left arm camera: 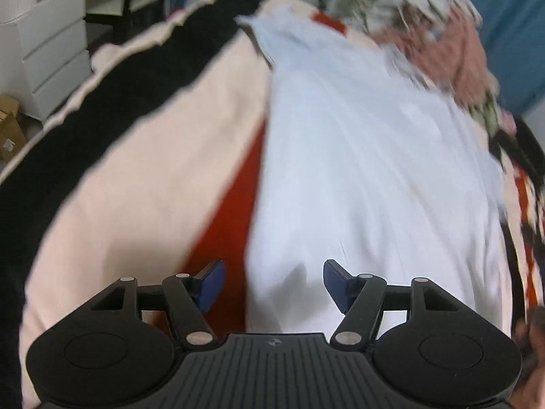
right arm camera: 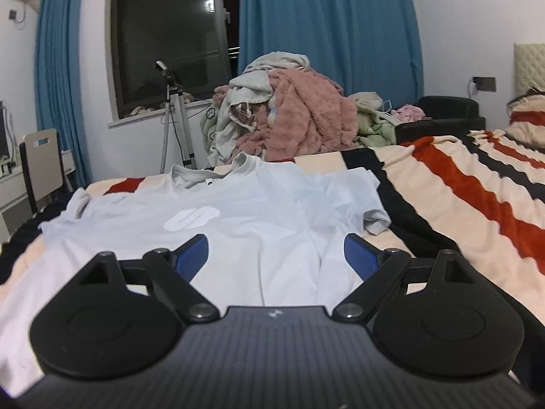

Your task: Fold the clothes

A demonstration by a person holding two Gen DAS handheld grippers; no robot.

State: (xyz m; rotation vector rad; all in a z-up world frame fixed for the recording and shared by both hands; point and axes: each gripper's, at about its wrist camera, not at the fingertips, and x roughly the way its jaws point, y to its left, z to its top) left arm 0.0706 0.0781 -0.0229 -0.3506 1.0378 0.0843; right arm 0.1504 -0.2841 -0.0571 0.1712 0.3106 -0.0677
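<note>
**Between folds: both grippers empty over the shirt**

Left gripper (left arm camera: 274, 284): fingers apart, nothing between them, view blurred, above the shirt's (right arm camera: 259, 225) left edge. The shirt lies spread on the striped bed (right arm camera: 460, 197), one sleeve folded in. Right gripper (right arm camera: 276, 255): fingers wide, empty, low at the near hem. Next, likely: grip an edge, fold across.
</note>
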